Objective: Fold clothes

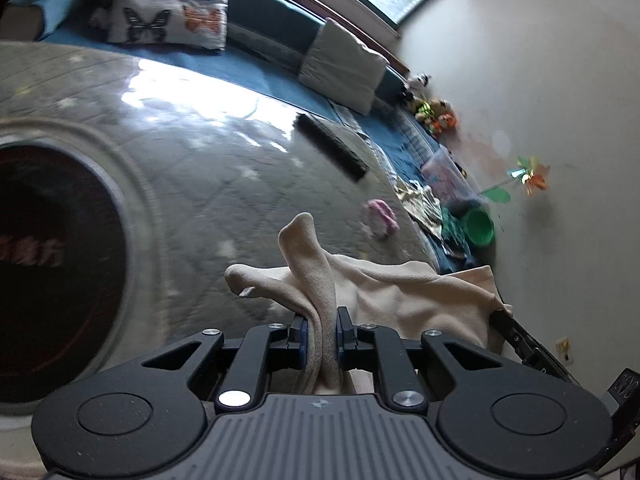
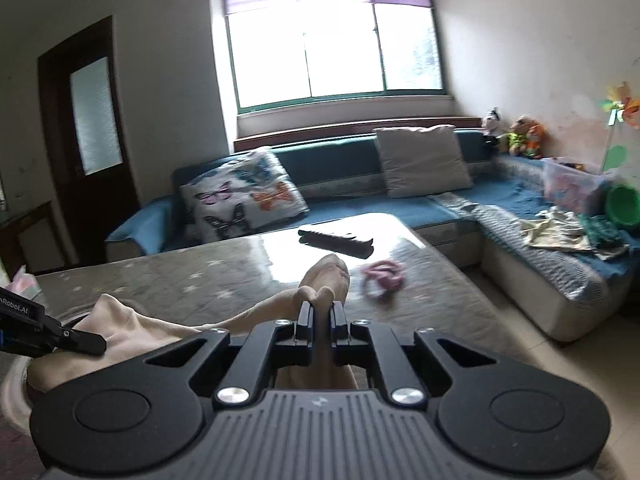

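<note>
A cream fleece garment is held up over the grey patterned table. My left gripper is shut on one bunched edge of it, which sticks up between the pads. My right gripper is shut on another bunched edge of the same garment. The cloth stretches between the two grippers. The right gripper shows at the right edge of the left wrist view; the left gripper shows at the left edge of the right wrist view.
A black comb-like object and a pink piece of cloth lie on the table beyond the garment. A blue corner sofa with cushions, toys, clothes and a green bowl stands behind.
</note>
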